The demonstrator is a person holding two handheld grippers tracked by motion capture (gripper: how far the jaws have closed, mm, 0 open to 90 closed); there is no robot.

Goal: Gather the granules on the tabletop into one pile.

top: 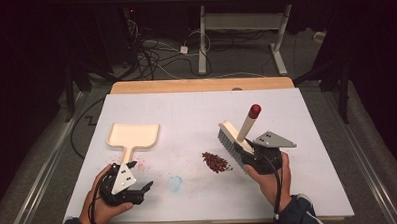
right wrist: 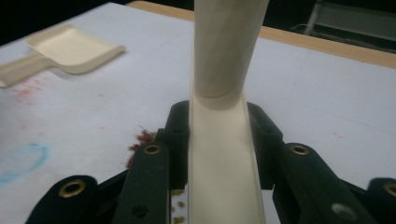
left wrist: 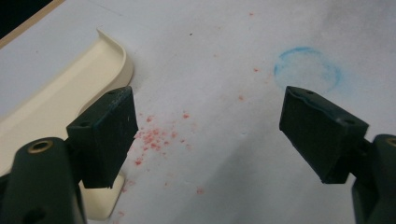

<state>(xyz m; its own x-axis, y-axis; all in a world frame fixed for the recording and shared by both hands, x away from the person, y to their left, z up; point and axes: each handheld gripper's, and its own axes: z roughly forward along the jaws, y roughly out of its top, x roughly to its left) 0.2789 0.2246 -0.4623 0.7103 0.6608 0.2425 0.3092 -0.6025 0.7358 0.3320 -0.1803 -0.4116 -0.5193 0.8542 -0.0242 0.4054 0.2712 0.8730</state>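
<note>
My right gripper (top: 248, 153) has its jaws clamped on the cream plastic hand brush with grey bristles and a red-tipped handle (top: 237, 133), right of centre in the high view; the bristles rest on the white table cover (top: 196, 112) and the handle tilts up toward the upper right. Just left of the bristles lies the small heap of dark red crumbs (top: 216, 162). My left gripper (top: 139, 190) sits at lower left with its jaws spread wide and nothing between them, close beside the handle end of the cream plastic dustpan (top: 132, 137), which lies flat at centre left.

The right gripper view brings the brush handle (right wrist: 224, 93) close, pinched between both black jaws, with a few crumbs peeking out at its left. The left gripper view shows fine pink smears (left wrist: 154, 137) by the dustpan's curved rim (left wrist: 114, 56) and a faint blue ring mark (left wrist: 306, 67) at upper right.
</note>
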